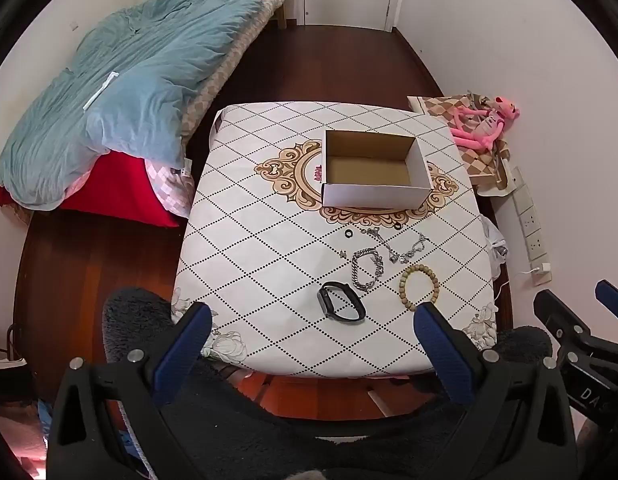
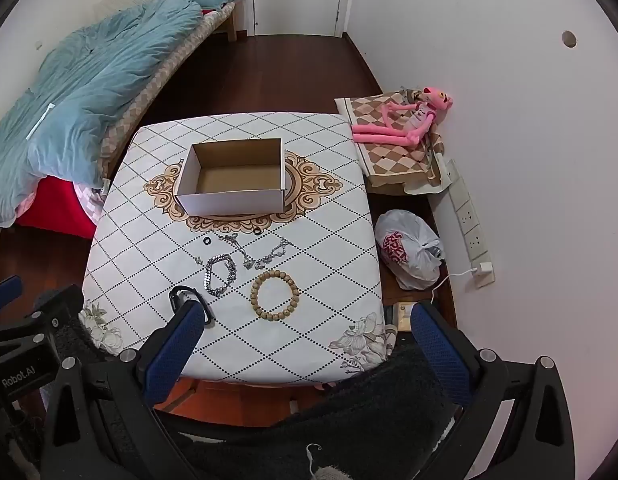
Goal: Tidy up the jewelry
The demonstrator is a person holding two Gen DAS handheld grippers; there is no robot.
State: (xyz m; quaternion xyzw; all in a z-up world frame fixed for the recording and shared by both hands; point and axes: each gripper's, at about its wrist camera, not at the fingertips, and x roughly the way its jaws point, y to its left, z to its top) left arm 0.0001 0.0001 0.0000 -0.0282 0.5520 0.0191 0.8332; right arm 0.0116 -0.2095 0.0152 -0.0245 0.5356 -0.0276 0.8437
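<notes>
An open, empty cardboard box [image 1: 373, 168] [image 2: 233, 178] stands in the middle of the patterned table [image 1: 269, 240] [image 2: 329, 240]. In front of it lie a black watch band [image 1: 341, 302] [image 2: 189, 300], a silver chain bracelet [image 1: 366, 269] [image 2: 220, 275], a wooden bead bracelet [image 1: 419, 286] [image 2: 273, 295], thin silver chains [image 1: 405, 246] [image 2: 261, 254], two small dark rings [image 1: 350, 233] [image 2: 207, 241] and a tiny earring [image 1: 342, 254]. My left gripper [image 1: 315, 316] and right gripper [image 2: 305, 320] are both open and empty, held above the table's near edge.
A bed with a blue duvet [image 1: 121, 92] [image 2: 77, 92] stands to the left. A pink plush toy [image 1: 485, 124] [image 2: 409, 120] lies on a checked cushion at the right wall. A white plastic bag [image 2: 409, 248] and a power strip [image 2: 469, 224] sit on the floor at the right.
</notes>
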